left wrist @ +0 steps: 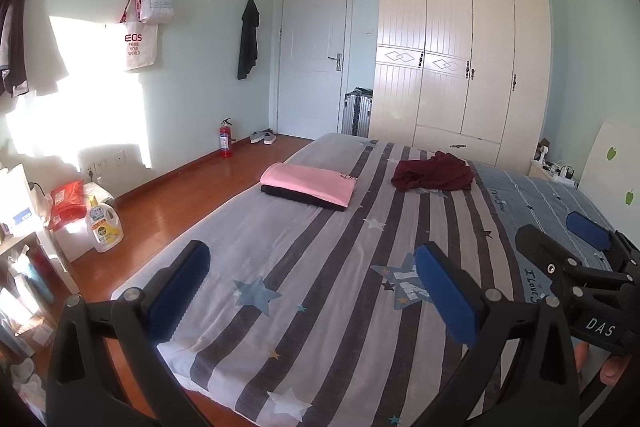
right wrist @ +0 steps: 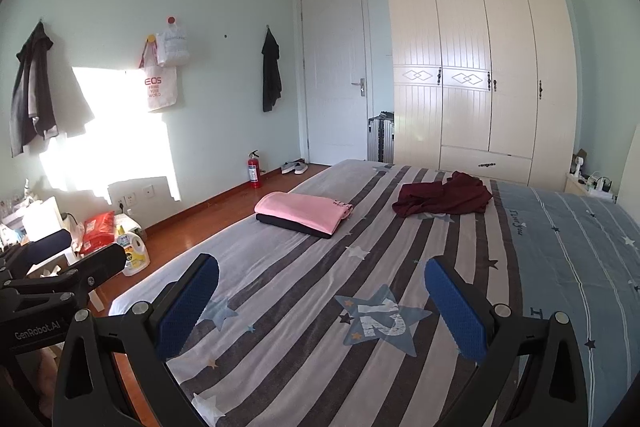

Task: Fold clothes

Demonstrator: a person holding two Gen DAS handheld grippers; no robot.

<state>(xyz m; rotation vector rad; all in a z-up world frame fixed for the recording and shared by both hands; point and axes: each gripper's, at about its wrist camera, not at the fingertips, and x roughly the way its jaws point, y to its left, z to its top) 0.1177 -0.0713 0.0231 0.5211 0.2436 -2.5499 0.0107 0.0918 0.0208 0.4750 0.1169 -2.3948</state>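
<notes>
A crumpled dark red garment (left wrist: 434, 173) (right wrist: 444, 199) lies at the far right of the striped bed (left wrist: 320, 287) (right wrist: 304, 307). A folded pink garment (left wrist: 310, 183) (right wrist: 302, 211) lies on a folded black one (left wrist: 296, 197) (right wrist: 292, 223) at the far left of the bed. My left gripper (left wrist: 312, 291) is open and empty above the near part of the bed. My right gripper (right wrist: 322, 307) is open and empty beside it; it also shows at the right of the left wrist view (left wrist: 568, 239).
A cream wardrobe (left wrist: 460, 59) and a white door (left wrist: 314, 47) stand beyond the bed. On the wooden floor at the left are a detergent bottle (left wrist: 103, 227), a red bag (left wrist: 66, 203) and a fire extinguisher (left wrist: 225, 139). A bedside table (right wrist: 592, 185) is at the far right.
</notes>
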